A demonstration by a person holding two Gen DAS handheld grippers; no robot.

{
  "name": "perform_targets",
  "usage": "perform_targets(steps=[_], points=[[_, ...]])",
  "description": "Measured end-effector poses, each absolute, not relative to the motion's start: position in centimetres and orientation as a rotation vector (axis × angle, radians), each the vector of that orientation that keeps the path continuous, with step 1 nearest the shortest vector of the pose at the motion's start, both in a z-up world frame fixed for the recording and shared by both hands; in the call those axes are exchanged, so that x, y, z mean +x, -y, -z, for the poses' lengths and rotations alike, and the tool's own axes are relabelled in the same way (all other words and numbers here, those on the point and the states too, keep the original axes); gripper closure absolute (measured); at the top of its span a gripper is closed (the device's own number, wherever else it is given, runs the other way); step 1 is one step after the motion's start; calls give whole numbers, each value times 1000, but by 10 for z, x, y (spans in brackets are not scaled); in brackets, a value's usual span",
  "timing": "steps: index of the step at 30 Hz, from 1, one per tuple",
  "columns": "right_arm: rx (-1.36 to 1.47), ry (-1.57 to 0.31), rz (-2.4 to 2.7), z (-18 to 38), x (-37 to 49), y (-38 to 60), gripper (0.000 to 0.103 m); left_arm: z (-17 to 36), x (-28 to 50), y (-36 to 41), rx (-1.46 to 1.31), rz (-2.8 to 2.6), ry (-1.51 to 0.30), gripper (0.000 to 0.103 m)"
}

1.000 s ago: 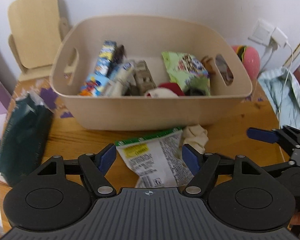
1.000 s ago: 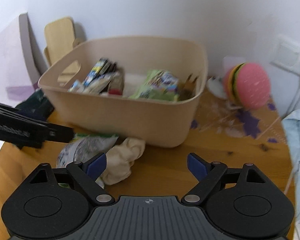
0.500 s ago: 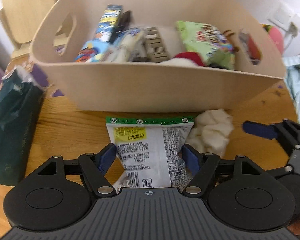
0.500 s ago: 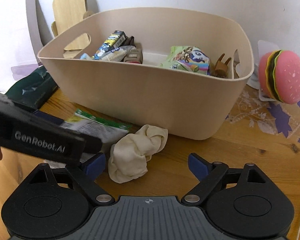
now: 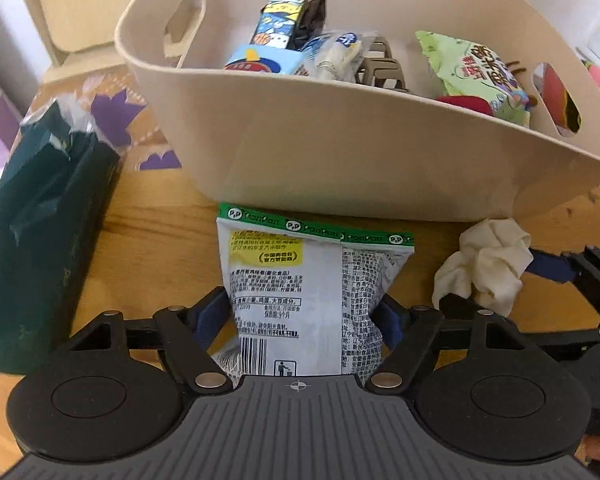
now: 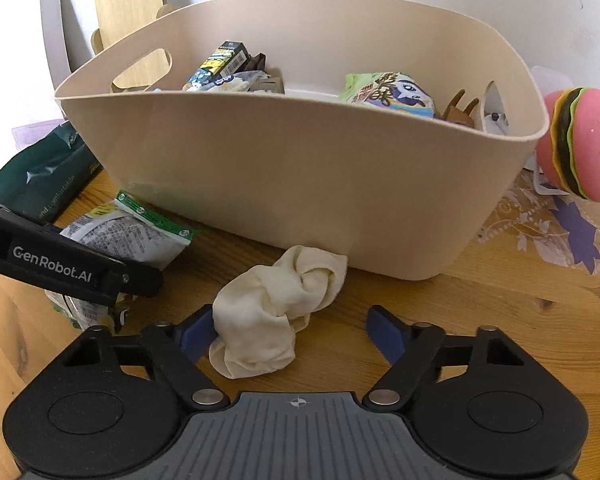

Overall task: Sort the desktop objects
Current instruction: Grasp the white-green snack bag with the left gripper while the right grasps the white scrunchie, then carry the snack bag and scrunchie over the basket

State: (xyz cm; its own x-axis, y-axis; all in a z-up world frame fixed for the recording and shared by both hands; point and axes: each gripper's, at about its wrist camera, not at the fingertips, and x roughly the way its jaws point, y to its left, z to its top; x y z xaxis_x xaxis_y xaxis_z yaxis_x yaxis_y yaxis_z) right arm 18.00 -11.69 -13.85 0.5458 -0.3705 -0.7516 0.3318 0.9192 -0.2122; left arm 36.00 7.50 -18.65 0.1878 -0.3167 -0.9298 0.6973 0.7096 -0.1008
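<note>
A white snack bag (image 5: 300, 292) with a green top strip lies on the wooden table in front of the beige bin (image 5: 360, 148). My left gripper (image 5: 302, 316) is open, its blue pads on either side of the bag's lower half. A crumpled cream cloth (image 6: 276, 308) lies by the bin's front wall. My right gripper (image 6: 288, 330) is open around it, the left pad touching the cloth. The cloth also shows in the left wrist view (image 5: 484, 264), and the bag in the right wrist view (image 6: 132, 232).
The bin (image 6: 300, 184) holds several snack packs and small boxes. A dark green packet (image 5: 36, 240) lies at the left. A pink burger toy (image 6: 580, 148) stands right of the bin. A wooden board (image 6: 132, 4) leans on the wall behind.
Both grippers have moved forward and down. The left now straddles the snack bag. The right has closed in on the cloth.
</note>
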Motion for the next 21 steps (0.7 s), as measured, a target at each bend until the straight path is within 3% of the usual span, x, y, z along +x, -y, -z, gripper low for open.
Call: perform_targets(steps=[3,9,21], points=[[-98,-896,423,140,183,110,53,186,358,-76,389,744,-1167,32],[-130,-917,416,140,181,101,79,182,353,-81,396,776,-1149,47],[-99,-906,418,122,142,90,85,159,339,-98,391,799,-1103,50]])
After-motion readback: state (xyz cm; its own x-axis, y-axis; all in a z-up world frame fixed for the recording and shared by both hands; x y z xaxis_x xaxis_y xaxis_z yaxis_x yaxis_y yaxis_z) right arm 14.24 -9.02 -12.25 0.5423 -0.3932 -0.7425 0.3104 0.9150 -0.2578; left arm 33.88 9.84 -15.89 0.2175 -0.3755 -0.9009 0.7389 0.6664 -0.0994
